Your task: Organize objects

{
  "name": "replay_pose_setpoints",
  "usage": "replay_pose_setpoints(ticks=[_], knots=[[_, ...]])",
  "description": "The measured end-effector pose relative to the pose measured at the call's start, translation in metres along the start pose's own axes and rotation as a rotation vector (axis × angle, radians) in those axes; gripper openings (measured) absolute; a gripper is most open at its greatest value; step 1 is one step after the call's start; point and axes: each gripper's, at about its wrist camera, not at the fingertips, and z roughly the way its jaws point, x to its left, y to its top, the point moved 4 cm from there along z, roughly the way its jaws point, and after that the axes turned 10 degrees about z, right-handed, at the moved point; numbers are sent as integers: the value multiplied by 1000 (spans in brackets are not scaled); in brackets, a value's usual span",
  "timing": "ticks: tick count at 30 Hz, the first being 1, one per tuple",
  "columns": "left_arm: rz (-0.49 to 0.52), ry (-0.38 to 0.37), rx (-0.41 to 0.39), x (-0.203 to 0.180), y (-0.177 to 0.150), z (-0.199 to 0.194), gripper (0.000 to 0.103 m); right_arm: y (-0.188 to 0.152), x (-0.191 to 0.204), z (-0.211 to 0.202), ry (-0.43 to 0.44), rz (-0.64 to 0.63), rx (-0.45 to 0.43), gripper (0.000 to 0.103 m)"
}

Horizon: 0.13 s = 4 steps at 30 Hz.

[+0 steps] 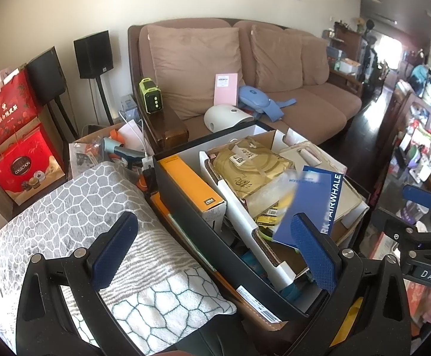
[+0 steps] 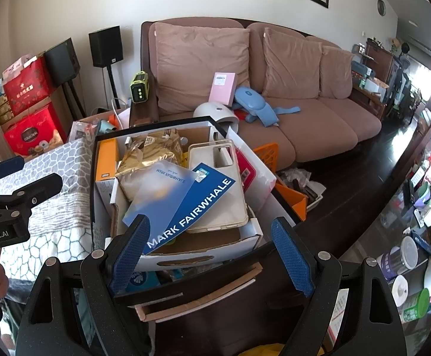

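Observation:
A black open box [image 1: 191,222] [image 2: 95,178] is packed with an orange WD carton [image 1: 191,181] [image 2: 105,160], a gold foil packet [image 1: 251,166] [image 2: 150,154], a clear phone case [image 2: 215,178] and a blue MARK FAIRWHALE packet [image 1: 307,204] [image 2: 182,201] lying on top. My left gripper [image 1: 212,252] is open and empty, straddling the box's near left wall. My right gripper [image 2: 212,255] is open and empty, just in front of the blue packet, touching nothing.
A grey patterned blanket [image 1: 76,225] [image 2: 61,184] lies left of the box. A brown sofa [image 1: 274,68] [image 2: 274,68] behind holds a pink box [image 1: 225,89], a white device [image 1: 227,117] and a blue massager [image 1: 259,99]. Red gift boxes [image 1: 16,136] stand at left. A cluttered table [image 2: 423,231] is at right.

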Motion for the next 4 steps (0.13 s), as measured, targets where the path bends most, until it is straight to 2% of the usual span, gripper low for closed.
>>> replay_pose_setpoints(ticks=[4], knots=[[4, 1, -1, -1, 1, -1, 103, 2, 0, -2, 0, 0, -1, 85]])
